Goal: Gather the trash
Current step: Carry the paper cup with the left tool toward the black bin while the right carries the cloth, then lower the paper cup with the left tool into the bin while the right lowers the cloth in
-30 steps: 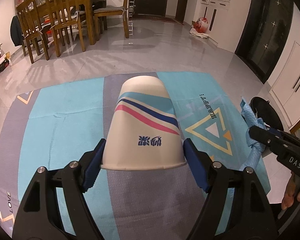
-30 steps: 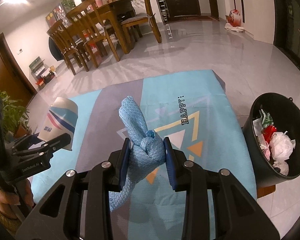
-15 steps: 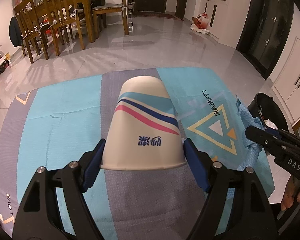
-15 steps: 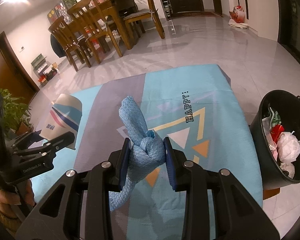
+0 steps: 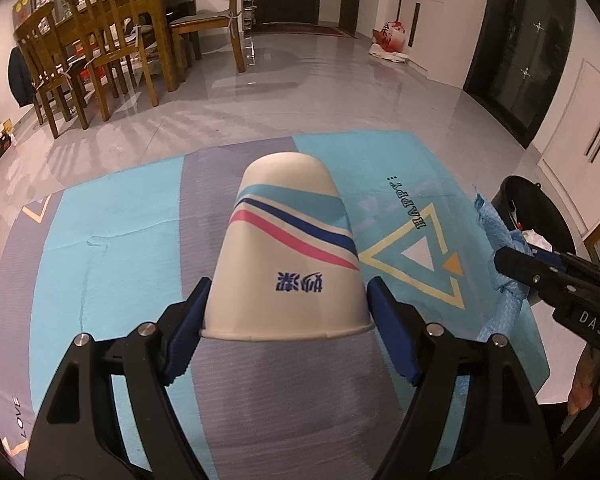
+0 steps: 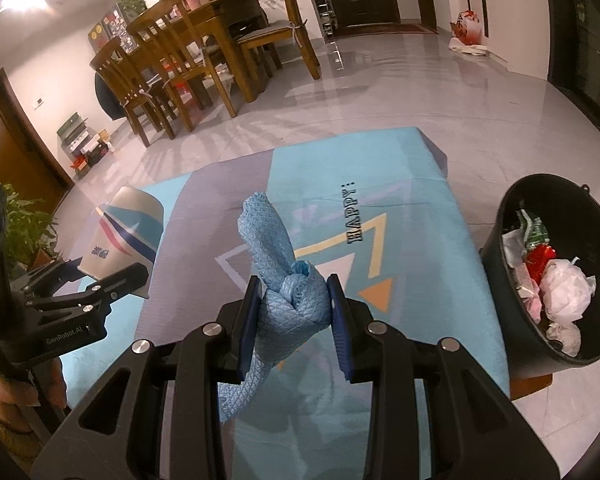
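- The left hand-held gripper point(image 5: 286, 312) clamps an upturned paper cup point(image 5: 288, 252) near its rim, its base pointing away, above the grey stripe of the patterned surface point(image 5: 112, 240).
- The right hand-held gripper point(image 6: 294, 312) pinches a knotted blue cloth point(image 6: 288, 280) between narrow-set jaws, above the triangle print; one tail sticks up, the other droops.
- A black bin point(image 6: 496, 240) holding crumpled trash point(image 6: 564, 292) sits just off the surface's right edge.
- The cup's mouth is hidden; the bin is partly cut off in the left view.

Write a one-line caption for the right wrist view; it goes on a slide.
Right gripper clamps a knotted blue cloth above the patterned tablecloth, beside a black trash bucket.
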### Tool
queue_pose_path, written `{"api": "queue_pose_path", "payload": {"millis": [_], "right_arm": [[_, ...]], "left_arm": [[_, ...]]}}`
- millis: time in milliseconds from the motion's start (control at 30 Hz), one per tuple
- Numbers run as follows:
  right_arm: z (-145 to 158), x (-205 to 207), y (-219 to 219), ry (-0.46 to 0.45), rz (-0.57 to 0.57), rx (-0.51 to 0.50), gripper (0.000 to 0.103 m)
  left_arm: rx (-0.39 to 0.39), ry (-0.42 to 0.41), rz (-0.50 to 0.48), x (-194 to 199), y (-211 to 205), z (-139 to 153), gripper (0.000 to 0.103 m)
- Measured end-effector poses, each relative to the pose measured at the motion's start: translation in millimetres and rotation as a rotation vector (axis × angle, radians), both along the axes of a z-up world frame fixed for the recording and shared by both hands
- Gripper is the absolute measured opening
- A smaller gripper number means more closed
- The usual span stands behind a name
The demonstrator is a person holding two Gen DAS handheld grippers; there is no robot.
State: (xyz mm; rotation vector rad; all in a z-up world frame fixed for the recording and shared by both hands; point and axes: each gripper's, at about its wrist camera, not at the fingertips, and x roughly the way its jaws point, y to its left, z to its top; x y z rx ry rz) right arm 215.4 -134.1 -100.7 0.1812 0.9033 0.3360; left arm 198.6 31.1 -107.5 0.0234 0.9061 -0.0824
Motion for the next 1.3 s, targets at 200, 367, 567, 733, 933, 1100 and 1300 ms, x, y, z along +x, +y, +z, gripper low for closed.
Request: {"api": "queue_pose_path", "payload": {"millis": [200, 367, 567, 733, 933, 1100, 1300], "right_arm": [[3.5, -6.9, -13.5, -0.008, -0.025, 0.007, 0.034], [8.9, -11.9, -24.5, -0.024, -0.043, 0.021, 0.034], [15.4, -16.9, -35.3, -0.044, -0.061, 0.036, 0.034], [16.5, -22.9, -45.1, -0.052, -0.081, 0.046, 0.034], [17.4, -27.3, -60.4, -0.059, -0.115, 0.05, 0.034], [17.3, -30.0, -77.4, -0.065, -0.151, 0.051, 0.034], [21.7, -34.7, -100.7, -0.083, -0.204, 0.07, 0.034]], "left_arm": [[0.022, -0.003, -0.032, -4.8, -14.7, -1.9, 0.078], [0.042, -0.01, -0.062, -6.9, -28.1, -0.7, 0.078], [0.055, -0.021, -0.084, -13.7, -42.6, 0.5, 0.078], [0.047, -0.024, -0.096, -15.9, -55.0, 0.4, 0.078], [0.042, -0.027, -0.131, -12.8, -74.0, 3.5, 0.078], [0.047, -0.034, -0.172, -9.1, -93.0, 6.5, 0.078], [0.055, -0.046, -0.213, -4.6, -119.4, 12.4, 0.078]]}}
